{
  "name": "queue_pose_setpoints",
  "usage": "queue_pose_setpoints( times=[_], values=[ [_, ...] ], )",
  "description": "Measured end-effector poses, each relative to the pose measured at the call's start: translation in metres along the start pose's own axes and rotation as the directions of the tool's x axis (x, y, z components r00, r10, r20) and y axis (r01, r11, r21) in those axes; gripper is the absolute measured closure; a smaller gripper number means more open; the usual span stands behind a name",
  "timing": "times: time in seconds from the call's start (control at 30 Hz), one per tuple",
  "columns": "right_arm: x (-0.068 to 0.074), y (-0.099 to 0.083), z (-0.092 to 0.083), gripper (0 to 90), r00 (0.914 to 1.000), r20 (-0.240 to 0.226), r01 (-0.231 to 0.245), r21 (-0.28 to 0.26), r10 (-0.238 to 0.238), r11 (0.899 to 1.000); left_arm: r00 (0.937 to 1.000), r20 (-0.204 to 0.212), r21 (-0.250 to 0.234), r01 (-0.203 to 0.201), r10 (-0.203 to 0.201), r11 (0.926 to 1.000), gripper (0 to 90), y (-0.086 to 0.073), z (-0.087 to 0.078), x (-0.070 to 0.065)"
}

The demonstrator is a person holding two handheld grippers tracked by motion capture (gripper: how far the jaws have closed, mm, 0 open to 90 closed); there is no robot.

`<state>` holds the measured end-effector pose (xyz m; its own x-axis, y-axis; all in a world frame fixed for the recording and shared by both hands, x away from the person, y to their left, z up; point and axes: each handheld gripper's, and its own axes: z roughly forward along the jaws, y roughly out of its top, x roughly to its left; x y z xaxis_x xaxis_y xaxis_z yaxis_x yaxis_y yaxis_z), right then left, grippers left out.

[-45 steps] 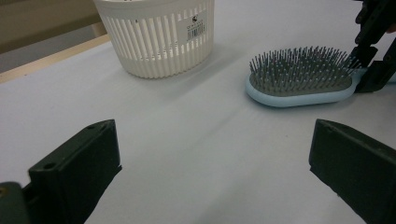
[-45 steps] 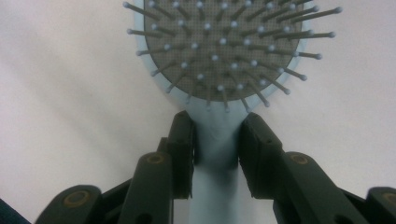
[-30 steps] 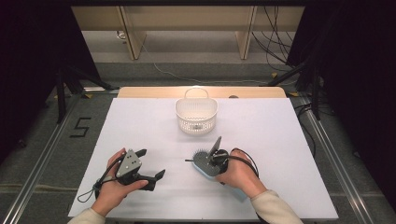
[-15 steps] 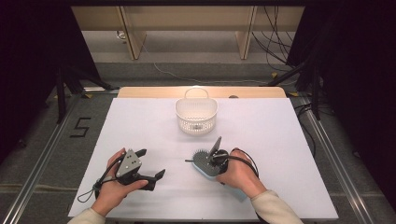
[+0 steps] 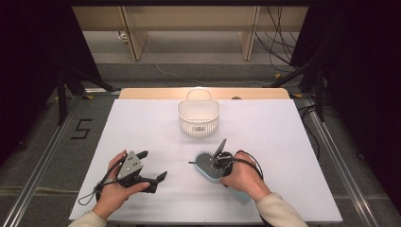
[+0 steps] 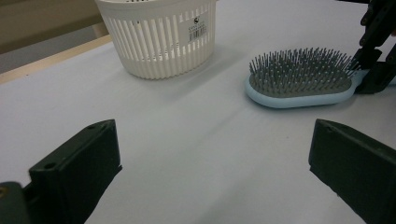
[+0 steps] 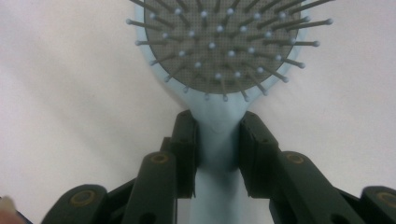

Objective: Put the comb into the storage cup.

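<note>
A light-blue hairbrush (image 5: pixel 204 165) with dark bristles lies on the white table, bristles up, below the basket. My right gripper (image 5: pixel 218 163) is shut on its handle; in the right gripper view the two pads (image 7: pixel 187 140) press the neck of the hairbrush (image 7: pixel 224 46) from both sides, just below the head. My left gripper (image 5: pixel 152 165) rests on the table to the left, open with nothing between its jaws. The left gripper view looks past the left gripper (image 6: pixel 210 158) toward the hairbrush (image 6: pixel 299 79) and the basket (image 6: pixel 159 42).
A white slotted plastic basket (image 5: pixel 199 118) with a handle stands at the table's far middle. The white table (image 5: pixel 283 142) has a wooden strip along its far edge. Metal rails run beside it, and cables lie on the floor beyond.
</note>
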<state>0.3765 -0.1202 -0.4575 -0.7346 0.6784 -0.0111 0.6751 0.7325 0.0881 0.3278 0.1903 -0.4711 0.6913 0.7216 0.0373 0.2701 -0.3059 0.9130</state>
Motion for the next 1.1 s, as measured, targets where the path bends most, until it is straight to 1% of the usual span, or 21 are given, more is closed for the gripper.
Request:
queue_pose_setpoints(
  times=[0.2,0.3,0.37,0.53,0.7,0.8,0.93,1.1],
  values=[
    [-0.001,-0.002,-0.001,70.4,0.9999,-0.006,-0.012,-0.002,0.012,1.0,1.0,0.001,0.0,0.001,-0.001,1.0,1.4,0.0,0.0,0.0],
    [-0.002,-0.002,-0.001,70.5,0.9999,-0.002,-0.012,-0.02,0.012,1.0,1.0,0.001,0.0,0.002,-0.002,1.0,1.4,0.0,0.0,0.0],
    [-0.002,-0.003,-0.003,70.5,0.9999,-0.001,-0.012,-0.022,0.012,1.0,1.0,0.002,0.0,0.001,-0.001,1.0,1.4,0.0,0.0,0.0],
    [-0.005,-0.006,-0.01,70.5,0.9997,-0.004,-0.024,-0.063,0.023,0.998,1.0,-0.002,0.0,0.005,-0.005,1.0,1.4,0.0,0.0,0.001],
    [-0.007,-0.01,-0.02,70.4,0.999,-0.007,-0.044,-0.125,0.043,0.991,1.0,-0.005,-0.001,0.003,-0.003,1.0,1.5,0.0,-0.001,0.001],
    [-0.008,-0.012,-0.025,70.4,0.9989,-0.008,-0.046,-0.176,0.045,0.983,1.0,-0.006,-0.002,0.004,-0.004,1.0,1.5,0.0,-0.001,0.001],
    [-0.009,-0.016,-0.03,70.5,0.9983,-0.015,-0.058,-0.238,0.056,0.969,1.0,-0.006,-0.001,0.002,-0.002,1.0,1.6,0.0,-0.001,0.001],
    [-0.012,-0.022,-0.032,70.4,0.9975,-0.032,-0.07,-0.32,0.063,0.945,1.0,-0.009,0.0,0.004,-0.004,1.0,1.6,0.0,-0.001,0.001]
  ],
)
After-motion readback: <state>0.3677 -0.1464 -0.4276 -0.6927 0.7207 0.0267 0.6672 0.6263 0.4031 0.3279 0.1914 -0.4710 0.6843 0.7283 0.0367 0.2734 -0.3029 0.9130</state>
